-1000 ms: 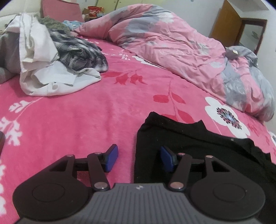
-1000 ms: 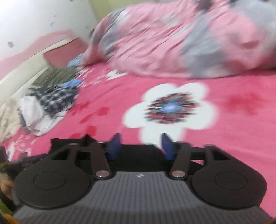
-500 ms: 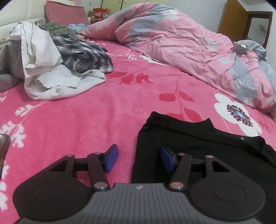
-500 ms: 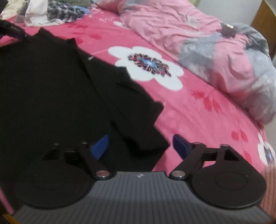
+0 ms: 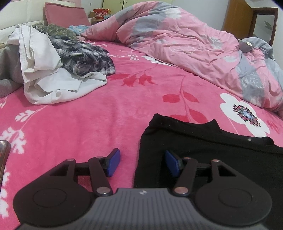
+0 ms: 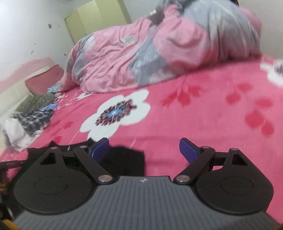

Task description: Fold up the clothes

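Observation:
A black garment [image 5: 203,146] lies flat on the pink flowered bedspread [image 5: 106,113], filling the lower right of the left wrist view. My left gripper [image 5: 142,163] is open, low over the garment's left edge: one blue pad over black cloth, the other over the bedspread. In the blurred right wrist view a corner of the black garment [image 6: 127,159] shows just past the left pad. My right gripper [image 6: 144,149] is open wide with only bedspread [image 6: 194,120] between its fingers.
A heap of clothes lies at the far left: a white shirt [image 5: 44,70], a plaid shirt [image 5: 84,56] and an olive patterned piece [image 5: 58,31]. A rumpled pink and grey duvet [image 5: 185,44] runs along the far side. A wooden cabinet [image 5: 238,16] stands behind it.
The right gripper has swung from looking down on the black garment to facing across the bed, and it is wider open than a second ago. The left gripper has barely moved.

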Available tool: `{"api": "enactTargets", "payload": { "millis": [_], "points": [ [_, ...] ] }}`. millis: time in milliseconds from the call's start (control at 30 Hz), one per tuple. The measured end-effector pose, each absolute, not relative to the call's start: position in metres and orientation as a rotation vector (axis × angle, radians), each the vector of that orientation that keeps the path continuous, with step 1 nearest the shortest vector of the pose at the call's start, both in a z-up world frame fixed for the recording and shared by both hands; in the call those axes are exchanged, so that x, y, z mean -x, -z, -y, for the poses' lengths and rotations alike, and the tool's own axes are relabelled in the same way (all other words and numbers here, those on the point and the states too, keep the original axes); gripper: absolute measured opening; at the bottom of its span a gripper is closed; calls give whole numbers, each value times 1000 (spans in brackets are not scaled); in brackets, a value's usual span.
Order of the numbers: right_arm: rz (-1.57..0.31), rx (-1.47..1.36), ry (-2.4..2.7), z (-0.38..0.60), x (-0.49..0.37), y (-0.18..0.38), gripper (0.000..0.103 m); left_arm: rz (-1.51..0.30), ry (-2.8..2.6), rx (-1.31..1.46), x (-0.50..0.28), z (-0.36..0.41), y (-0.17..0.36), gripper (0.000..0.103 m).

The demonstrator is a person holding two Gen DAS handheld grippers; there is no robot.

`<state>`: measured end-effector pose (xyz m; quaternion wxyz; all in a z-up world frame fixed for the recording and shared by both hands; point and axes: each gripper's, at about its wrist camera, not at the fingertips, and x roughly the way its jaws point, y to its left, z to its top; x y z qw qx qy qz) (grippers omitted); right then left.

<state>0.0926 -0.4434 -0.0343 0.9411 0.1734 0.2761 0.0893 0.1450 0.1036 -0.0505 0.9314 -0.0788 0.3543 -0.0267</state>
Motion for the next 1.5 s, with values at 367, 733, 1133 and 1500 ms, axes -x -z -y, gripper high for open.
{"api": "enactTargets", "payload": {
  "millis": [367,733,1133,1500],
  "points": [
    [-698,-593,-253,450,-104,68,62,-727,96,218,-150,-117,39,58],
    [-761,-614,-260,449,-109,66,39,-726,204,161,-192,-99,40,34],
    [-720,-599,-264,448,-121,68,37,-678,194,103,-186,-91,37,11],
    [-547,-488,-246,431,-104,41,2,-628,195,105,-178,-90,30,8]
  ]
}}
